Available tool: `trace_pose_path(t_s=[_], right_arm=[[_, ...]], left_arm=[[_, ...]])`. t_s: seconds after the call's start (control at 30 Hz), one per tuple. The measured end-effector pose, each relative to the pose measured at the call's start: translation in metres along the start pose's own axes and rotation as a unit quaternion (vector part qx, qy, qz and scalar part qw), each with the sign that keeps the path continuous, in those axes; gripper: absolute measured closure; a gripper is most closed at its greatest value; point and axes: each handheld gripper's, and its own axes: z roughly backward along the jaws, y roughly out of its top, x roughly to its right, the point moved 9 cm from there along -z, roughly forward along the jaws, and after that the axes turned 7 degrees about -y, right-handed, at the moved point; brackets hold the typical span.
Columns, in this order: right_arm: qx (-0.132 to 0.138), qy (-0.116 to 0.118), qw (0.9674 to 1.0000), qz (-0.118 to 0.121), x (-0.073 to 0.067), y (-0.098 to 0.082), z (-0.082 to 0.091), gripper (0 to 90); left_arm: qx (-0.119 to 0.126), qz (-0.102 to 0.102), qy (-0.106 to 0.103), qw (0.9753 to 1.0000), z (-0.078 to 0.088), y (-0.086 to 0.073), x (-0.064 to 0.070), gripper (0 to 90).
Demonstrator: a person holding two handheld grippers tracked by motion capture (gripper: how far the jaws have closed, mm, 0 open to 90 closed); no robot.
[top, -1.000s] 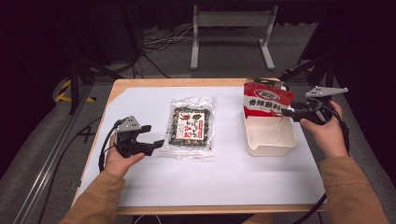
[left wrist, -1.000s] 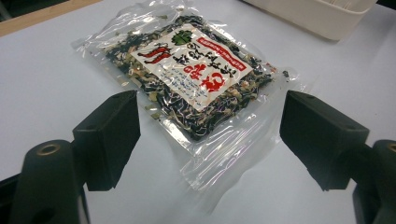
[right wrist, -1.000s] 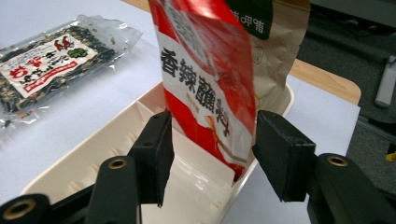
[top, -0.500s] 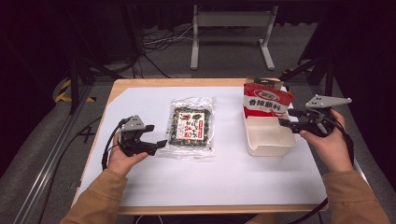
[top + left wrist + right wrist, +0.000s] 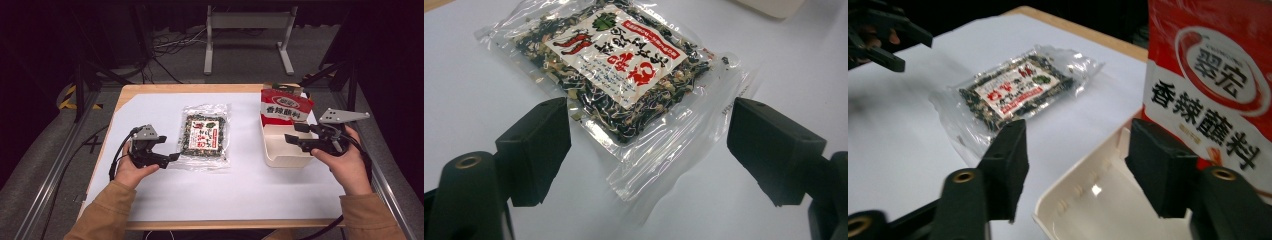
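Note:
A clear bag of dark dried flakes with a red-and-white label (image 5: 204, 136) lies flat mid-table. My left gripper (image 5: 169, 148) rests just left of its near corner, open. In the left gripper view the jaws (image 5: 649, 135) straddle that clear corner of the bag (image 5: 624, 55) without pressing on it. A red pouch (image 5: 285, 107) stands upright at the far end of a white tray (image 5: 272, 159). My right gripper (image 5: 293, 132) hovers over the tray's right side. Its jaws (image 5: 1080, 150) have just been opening and hold nothing; the tray (image 5: 1098, 210) and the pouch (image 5: 1213, 90) lie beyond them.
White paper (image 5: 225, 195) covers the wooden table, bare along the near side and between the bag and the tray. Metal rails (image 5: 50, 185) flank the table, and a stand (image 5: 247, 30) and cables sit on the floor behind it.
My right gripper has drawn back from the red pouch toward the near edge, with its jaws wider apart. The pouch still stands in the tray. The left gripper has stayed put.

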Motion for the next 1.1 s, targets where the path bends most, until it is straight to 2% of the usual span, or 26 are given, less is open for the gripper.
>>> trace_pose_path(t_s=[0.2,0.3,0.47,0.77,1.03,1.1], right_arm=[[-0.006,0.021,0.9998,-0.004,-0.018,-0.003,-0.006,39.6],[-0.002,0.027,0.9996,-0.004,-0.025,-0.003,-0.007,39.9],[0.004,0.033,0.9994,-0.007,-0.037,-0.004,-0.009,39.8],[-0.004,0.051,0.9987,0.010,-0.061,-0.011,-0.023,39.4],[-0.003,0.062,0.9979,0.020,-0.075,-0.013,-0.031,39.8],[-0.005,0.066,0.9976,0.020,-0.078,-0.014,-0.033,39.7]], left_arm=[[-0.013,0.010,-0.001,0.9999,0.000,-0.003,-0.003,17.7],[-0.024,0.010,0.010,0.9996,0.000,-0.004,-0.003,17.4],[-0.022,0.003,0.014,0.9997,0.001,-0.003,-0.003,16.9],[-0.017,0.007,0.023,0.9996,0.004,-0.002,-0.005,17.0],[-0.017,0.001,0.031,0.9994,0.005,-0.002,-0.006,18.1],[-0.012,-0.016,0.023,0.9995,0.006,0.000,-0.002,17.9]])
